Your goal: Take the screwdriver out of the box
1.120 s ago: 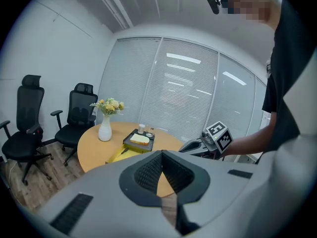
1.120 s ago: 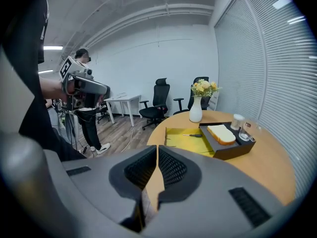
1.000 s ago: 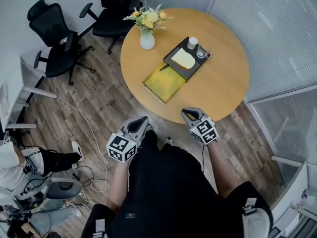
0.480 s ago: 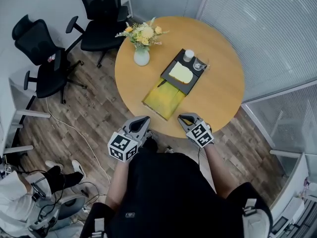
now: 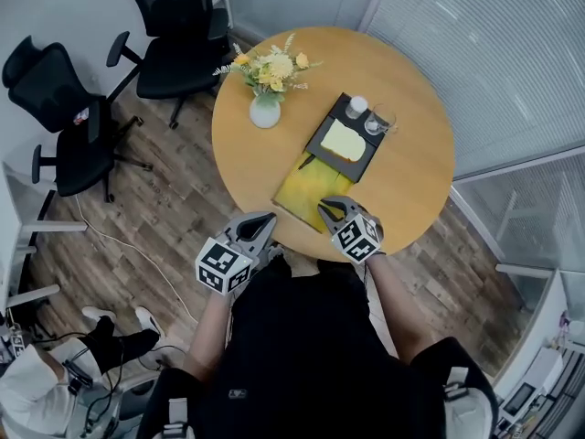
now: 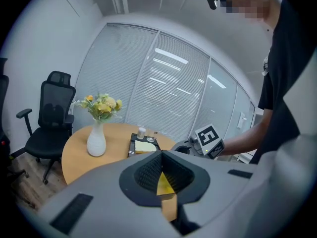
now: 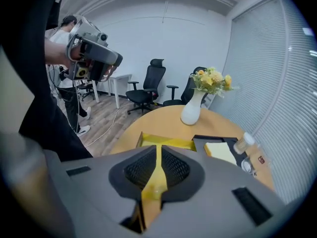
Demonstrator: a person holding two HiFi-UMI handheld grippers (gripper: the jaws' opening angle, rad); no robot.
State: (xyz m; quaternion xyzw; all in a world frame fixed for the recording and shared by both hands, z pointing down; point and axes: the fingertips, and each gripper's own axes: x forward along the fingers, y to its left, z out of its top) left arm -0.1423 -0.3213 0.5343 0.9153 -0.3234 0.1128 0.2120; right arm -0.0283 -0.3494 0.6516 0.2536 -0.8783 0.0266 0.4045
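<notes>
Evidently approaching: left hand-held gripper (image 5: 261, 223) and right hand-held gripper (image 5: 329, 210), both closed and empty, hover near the yellow box (image 5: 306, 183) on the worktop (image 5: 416, 154); next, jaws must open over the screwdriver, presumably inside, unseen.

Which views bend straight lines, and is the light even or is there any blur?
Head view: only mild bending, even light, the table edge sharp. Left gripper view: strong fisheye, the window blinds curve, dark corners. Right gripper view: same fisheye and dark corners, the vase sharp.
</notes>
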